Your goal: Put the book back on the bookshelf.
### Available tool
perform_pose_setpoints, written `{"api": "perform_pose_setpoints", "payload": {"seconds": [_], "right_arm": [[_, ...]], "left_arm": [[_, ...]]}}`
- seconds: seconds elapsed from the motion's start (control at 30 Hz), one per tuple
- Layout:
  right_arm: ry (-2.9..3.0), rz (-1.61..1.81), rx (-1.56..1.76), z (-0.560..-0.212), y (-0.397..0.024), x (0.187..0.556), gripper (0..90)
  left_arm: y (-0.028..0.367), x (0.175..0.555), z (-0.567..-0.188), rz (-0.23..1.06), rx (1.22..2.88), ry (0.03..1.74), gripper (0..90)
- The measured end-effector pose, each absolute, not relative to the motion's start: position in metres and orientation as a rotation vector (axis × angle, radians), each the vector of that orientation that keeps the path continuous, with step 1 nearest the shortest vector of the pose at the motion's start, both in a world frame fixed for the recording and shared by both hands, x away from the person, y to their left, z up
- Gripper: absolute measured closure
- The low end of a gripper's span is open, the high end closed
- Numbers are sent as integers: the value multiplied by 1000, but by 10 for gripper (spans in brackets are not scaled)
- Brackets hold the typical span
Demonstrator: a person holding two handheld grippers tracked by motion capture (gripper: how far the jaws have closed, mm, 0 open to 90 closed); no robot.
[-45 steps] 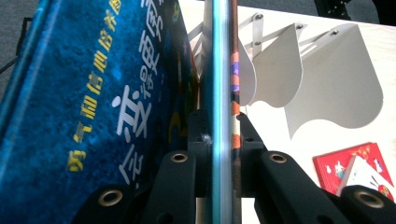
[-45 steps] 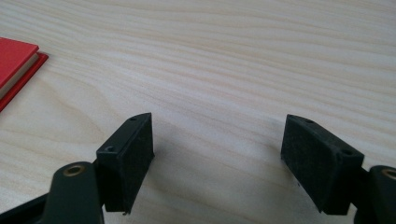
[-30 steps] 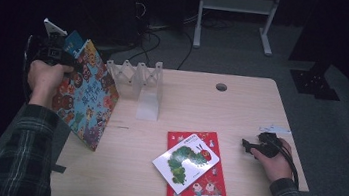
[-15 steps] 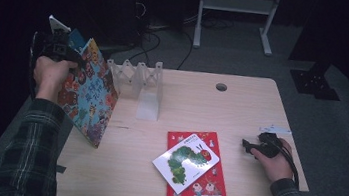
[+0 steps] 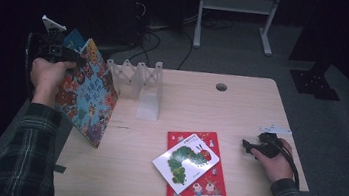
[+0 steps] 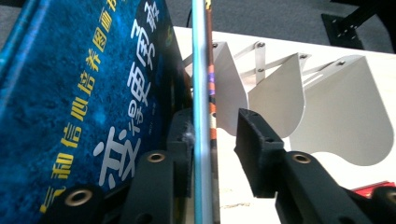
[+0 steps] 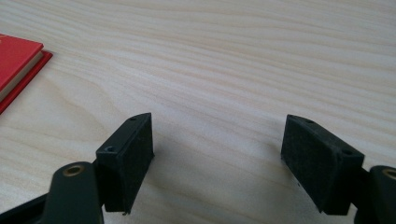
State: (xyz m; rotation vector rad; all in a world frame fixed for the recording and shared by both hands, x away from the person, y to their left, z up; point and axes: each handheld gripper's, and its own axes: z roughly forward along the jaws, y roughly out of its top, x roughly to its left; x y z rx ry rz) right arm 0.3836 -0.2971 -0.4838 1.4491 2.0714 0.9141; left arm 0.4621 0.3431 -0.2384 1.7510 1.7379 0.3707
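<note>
A colourful picture book (image 5: 89, 97) stands tilted on its lower edge at the table's left side, just left of the white folding book rack (image 5: 139, 81). My left gripper (image 5: 67, 55) is at the book's top corner. In the left gripper view the thin book edge (image 6: 200, 70) runs between the jaws. The jaws have just been opening: the left pad (image 6: 183, 130) lies against the book and the right pad (image 6: 250, 135) stands off it. A blue cover (image 6: 88, 93) shows beside it. My right gripper (image 5: 252, 147) rests open on the table, nothing between its jaws (image 7: 217, 140).
A red book (image 5: 204, 185) lies flat at the front middle with a white caterpillar book (image 5: 184, 162) on top; its corner (image 7: 16, 58) shows left of my right gripper. The rack's white plates (image 6: 289, 93) stand just beyond the left jaws. A cable hole (image 5: 221, 87) is at the back.
The left hand has shifted slightly at the book's top corner, and the book still leans in the same place. The right hand has not moved.
</note>
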Motion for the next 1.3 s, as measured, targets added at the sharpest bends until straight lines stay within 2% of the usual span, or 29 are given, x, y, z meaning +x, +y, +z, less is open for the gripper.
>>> {"api": "perform_pose_setpoints", "payload": {"seconds": [0.4,0.7,0.8,1.3], "right_arm": [[2071,914,1453,-484,-297,383,238],[2071,914,1452,-484,-297,383,238],[2071,915,1451,-484,-297,383,238],[2067,927,1448,-485,-297,382,234]], "left_arm": [[341,446,-235,469,1721,1687,549],[344,425,-227,534,1690,1618,523],[343,416,-223,510,1666,1568,515],[302,391,-229,518,1748,1408,463]]}}
